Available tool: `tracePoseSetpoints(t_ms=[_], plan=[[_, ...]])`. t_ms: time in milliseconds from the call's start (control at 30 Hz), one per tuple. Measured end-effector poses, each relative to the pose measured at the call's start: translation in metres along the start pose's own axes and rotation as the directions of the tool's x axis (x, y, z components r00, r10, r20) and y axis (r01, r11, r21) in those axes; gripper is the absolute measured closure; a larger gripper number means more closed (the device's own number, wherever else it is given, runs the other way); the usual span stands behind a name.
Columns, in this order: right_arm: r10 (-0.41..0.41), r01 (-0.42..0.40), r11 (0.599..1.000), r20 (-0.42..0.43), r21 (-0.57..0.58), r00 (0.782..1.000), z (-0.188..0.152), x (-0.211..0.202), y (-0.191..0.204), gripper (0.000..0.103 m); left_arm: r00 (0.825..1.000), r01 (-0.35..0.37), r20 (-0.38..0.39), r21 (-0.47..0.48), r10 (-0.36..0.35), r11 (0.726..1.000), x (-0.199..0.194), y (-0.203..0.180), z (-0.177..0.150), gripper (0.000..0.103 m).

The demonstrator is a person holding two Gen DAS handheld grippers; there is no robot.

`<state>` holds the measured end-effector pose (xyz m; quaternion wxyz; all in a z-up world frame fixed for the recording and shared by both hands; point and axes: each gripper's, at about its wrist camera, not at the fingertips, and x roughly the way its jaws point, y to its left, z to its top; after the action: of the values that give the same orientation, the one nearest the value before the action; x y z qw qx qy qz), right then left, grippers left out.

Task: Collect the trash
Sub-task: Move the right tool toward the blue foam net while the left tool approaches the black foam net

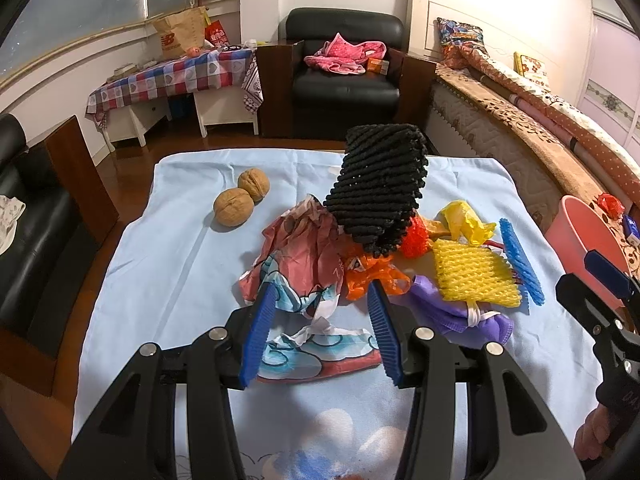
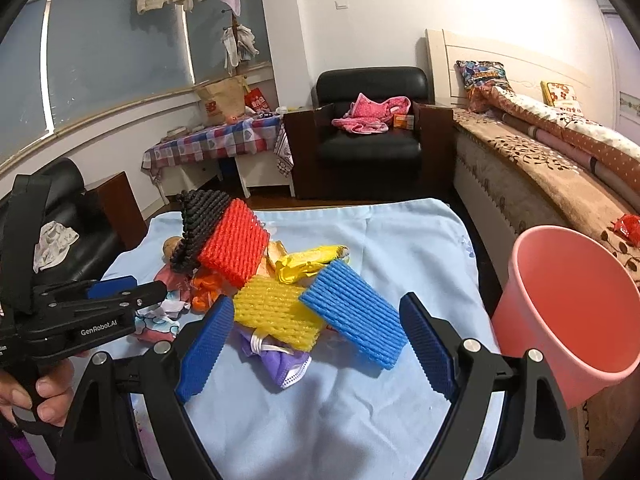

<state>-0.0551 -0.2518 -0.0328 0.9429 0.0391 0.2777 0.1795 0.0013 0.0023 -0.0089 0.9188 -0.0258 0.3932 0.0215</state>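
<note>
Both tools empty right now. My right gripper [image 2: 316, 344] has its jaws spread wide, nothing between them; my left gripper [image 1: 320, 320] is also apart, fingers straddling the near edge of the crumpled printed wrapper [image 1: 304, 256] but not closed on it. Landmark is the trash pile [image 2: 280, 280] in the middle of the blue cloth [image 2: 360, 408]. From the right wrist view, the blue foam net [image 2: 352, 312] is the pile's nearest piece, lying dead ahead of the right gripper and slightly right of centre, long axis running diagonally from far-left to near-right, its near end propped off the cloth. The yellow foam net [image 2: 276, 312] sits just left of it, touching, over a purple mask [image 2: 280, 360]. Red foam net [image 2: 236, 244] and black foam net [image 2: 200, 224] are on the far-left side of the pile, tilted up against each other; a yellow plastic bag [image 2: 308, 260] is behind the blue one. The pink bucket [image 2: 568, 312] stands right of the pile, off the cloth's right edge, on the right arm's side; what I can see of the inside looks empty, the bottom is only partly visible. Two walnuts [image 1: 240, 200] sit left of the pile, clear of it; probably not trash. My call: right arm is nearer both the blue net and the bucket, so it takes that one, jaws turned across the short axis.
</note>
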Motion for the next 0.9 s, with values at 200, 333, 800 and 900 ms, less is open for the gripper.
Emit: tracePoseSetpoints(t_ms=[200, 333, 800, 900], plan=[[-0.004, 0.004, 1.000, -0.005, 0.004, 1.000, -0.003, 0.000, -0.003, 0.020, 1.000, 0.005, -0.009, -0.003, -0.005, 1.000, 0.002, 0.002, -0.003, 0.055], [-0.002, 0.002, 1.000, -0.014, 0.011, 1.000, -0.004, 0.002, -0.005, 0.023, 1.000, 0.013, -0.005, 0.001, -0.013, 1.000, 0.001, -0.001, -0.002, 0.055], [0.019, -0.018, 0.999, -0.044, 0.028, 0.999, -0.006, 0.007, -0.012, 0.034, 0.992, 0.118, 0.040, 0.001, -0.118, 0.993, -0.015, -0.011, 0.008, 0.055], [0.026, -0.024, 0.999, -0.053, 0.044, 0.998, -0.007, 0.009, -0.016, 0.036, 0.990, 0.127, 0.058, 0.020, -0.128, 0.992, -0.018, -0.018, 0.011, 0.055]])
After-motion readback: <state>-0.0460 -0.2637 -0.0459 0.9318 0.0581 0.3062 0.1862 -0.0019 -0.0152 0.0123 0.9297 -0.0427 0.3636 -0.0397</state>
